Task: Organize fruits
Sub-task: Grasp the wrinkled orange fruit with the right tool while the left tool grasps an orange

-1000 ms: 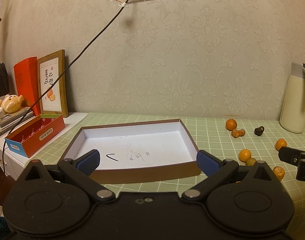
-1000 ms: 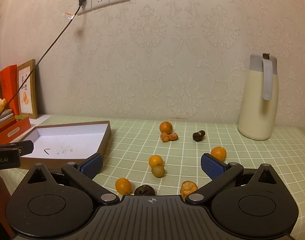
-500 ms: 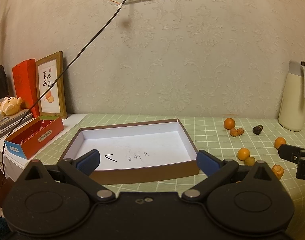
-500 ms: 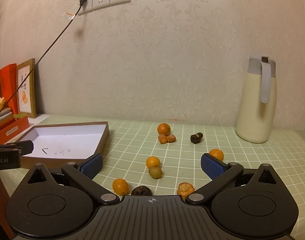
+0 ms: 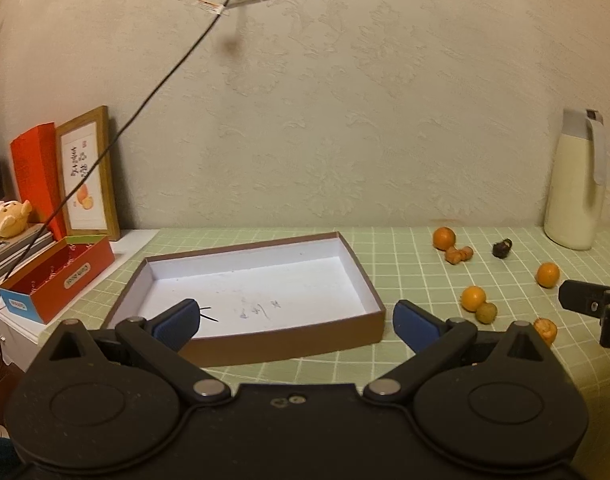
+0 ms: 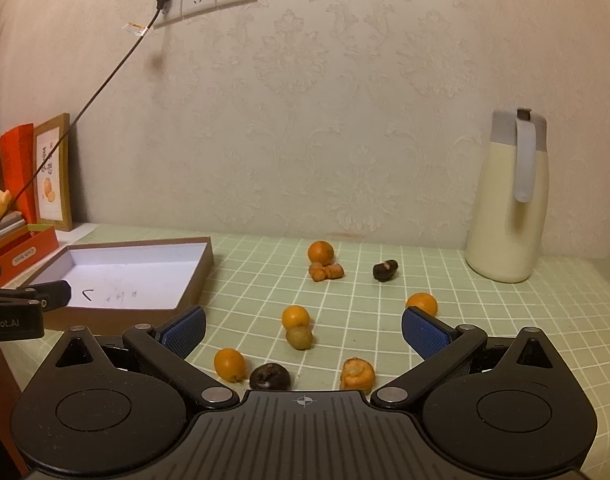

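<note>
Green checked cloth (image 6: 385, 320) covers the table, patterned wallpaper behind. Landmark: the shallow brown box (image 5: 289, 340) with a white floor, which holds no fruit, only pen marks. All fruit lies loose on the cloth to the right of the box. Nearest the box's right edge: an orange (image 6: 295, 317) touching a dull green-brown fruit (image 6: 300, 338). Nearer to me from there: another orange (image 6: 229, 365), a dark fruit (image 6: 270, 376) just beside it, and a peeled-looking orange piece (image 6: 357, 372). Farther from the box, toward the wall: an orange (image 6: 321, 252) touching a few small orange-brown lumps (image 6: 325, 271), and a dark fruit (image 6: 385, 270) set apart. One more orange (image 6: 421, 303) lies farthest right, toward the cream jug (image 6: 507, 200). My right gripper (image 6: 303, 330) has its fingers spread wide and empty, over the near cluster. My left gripper (image 5: 297, 320) is likewise wide and empty, facing the box's near wall. Judgement: nothing sorted yet; every piece remains to be moved. Left of the box: a red carton (image 5: 61, 276) and a framed picture (image 5: 87, 176).
</note>
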The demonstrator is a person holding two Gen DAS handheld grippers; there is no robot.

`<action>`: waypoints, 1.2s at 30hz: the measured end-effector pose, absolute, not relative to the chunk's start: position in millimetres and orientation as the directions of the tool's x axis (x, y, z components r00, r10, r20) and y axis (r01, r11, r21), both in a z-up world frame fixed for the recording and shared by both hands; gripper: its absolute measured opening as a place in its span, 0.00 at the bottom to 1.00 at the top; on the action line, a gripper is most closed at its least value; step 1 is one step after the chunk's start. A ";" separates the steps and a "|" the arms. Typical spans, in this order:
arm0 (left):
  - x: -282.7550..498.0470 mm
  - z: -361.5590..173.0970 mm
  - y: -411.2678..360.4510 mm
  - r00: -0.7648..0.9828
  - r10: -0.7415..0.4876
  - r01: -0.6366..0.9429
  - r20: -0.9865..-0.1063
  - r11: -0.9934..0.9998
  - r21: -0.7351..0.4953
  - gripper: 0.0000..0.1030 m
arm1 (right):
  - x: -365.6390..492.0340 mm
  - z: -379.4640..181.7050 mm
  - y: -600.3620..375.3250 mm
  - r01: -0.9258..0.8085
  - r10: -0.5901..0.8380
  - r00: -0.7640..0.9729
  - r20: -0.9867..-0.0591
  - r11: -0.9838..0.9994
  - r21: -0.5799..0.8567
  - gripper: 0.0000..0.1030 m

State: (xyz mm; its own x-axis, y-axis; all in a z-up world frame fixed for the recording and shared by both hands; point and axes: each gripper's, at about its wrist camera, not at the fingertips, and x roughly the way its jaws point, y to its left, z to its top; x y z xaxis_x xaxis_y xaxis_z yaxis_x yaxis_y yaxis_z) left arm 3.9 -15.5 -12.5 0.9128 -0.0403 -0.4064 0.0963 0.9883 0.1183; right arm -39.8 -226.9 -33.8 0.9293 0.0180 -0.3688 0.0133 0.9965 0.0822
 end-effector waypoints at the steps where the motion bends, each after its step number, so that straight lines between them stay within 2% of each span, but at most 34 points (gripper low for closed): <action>1: 3.4 -13.1 -16.9 0.912 -0.047 0.105 -0.407 0.987 0.121 0.94 | -40.9 -34.8 -229.4 0.021 0.010 0.928 -0.373 0.997 0.078 1.00; 5: 2.7 -19.6 -27.6 0.901 -0.080 0.149 -0.426 0.980 0.131 0.94 | -46.2 -41.1 -239.1 0.049 -0.022 0.925 -0.380 0.997 0.062 1.00; 9: 4.1 -30.4 -42.6 0.879 -0.134 0.219 -0.457 0.966 0.139 0.94 | -48.8 -48.3 -254.2 0.062 -0.012 0.915 -0.403 0.992 0.112 1.00; 13: 3.3 -39.6 -61.0 0.869 -0.179 0.284 -0.462 0.944 0.169 0.90 | -48.6 -52.4 -263.3 0.085 -0.022 0.909 -0.416 0.987 0.134 1.00; 16: 6.1 -44.8 -71.5 0.853 -0.198 0.313 -0.484 0.934 0.170 0.81 | -46.3 -55.1 -265.6 0.091 -0.024 0.910 -0.415 0.986 0.142 1.00; 20: 14.8 -55.0 -80.6 0.832 -0.205 0.334 -0.516 0.927 0.170 0.74 | -34.5 -64.9 -265.5 0.089 -0.009 0.892 -0.452 0.984 0.155 1.00; 21: 17.3 -56.9 -82.0 0.821 -0.212 0.341 -0.530 0.927 0.157 0.67 | -32.8 -66.6 -264.6 0.089 -0.012 0.892 -0.453 0.985 0.150 1.00; 26: 25.8 -66.7 -90.4 0.814 -0.219 0.346 -0.538 0.927 0.146 0.65 | -23.2 -71.2 -266.5 0.095 -0.007 0.886 -0.464 0.981 0.168 1.00; 28: 31.5 -71.7 -92.6 0.797 -0.221 0.346 -0.562 0.930 0.125 0.57 | -21.7 -74.4 -267.5 0.105 -0.013 0.885 -0.466 0.979 0.173 1.00; 29: 33.8 -73.3 -93.5 0.793 -0.228 0.348 -0.565 0.931 0.113 0.57 | -19.6 -76.8 -268.8 0.111 -0.014 0.881 -0.473 0.978 0.177 0.99; 30: 35.3 -74.9 -94.9 0.794 -0.227 0.348 -0.565 0.931 0.114 0.57 | -17.4 -78.3 -270.6 0.117 -0.014 0.877 -0.480 0.976 0.186 0.97; 32: 37.9 -79.8 -98.3 0.800 -0.222 0.346 -0.557 0.930 0.126 0.56 | -13.7 -79.7 -274.2 0.125 -0.012 0.875 -0.483 0.971 0.202 0.74; 36: 43.5 -85.6 -101.8 0.783 -0.233 0.352 -0.576 0.930 0.102 0.52 | -5.8 -87.5 -281.8 0.149 -0.011 0.860 -0.510 0.962 0.231 0.73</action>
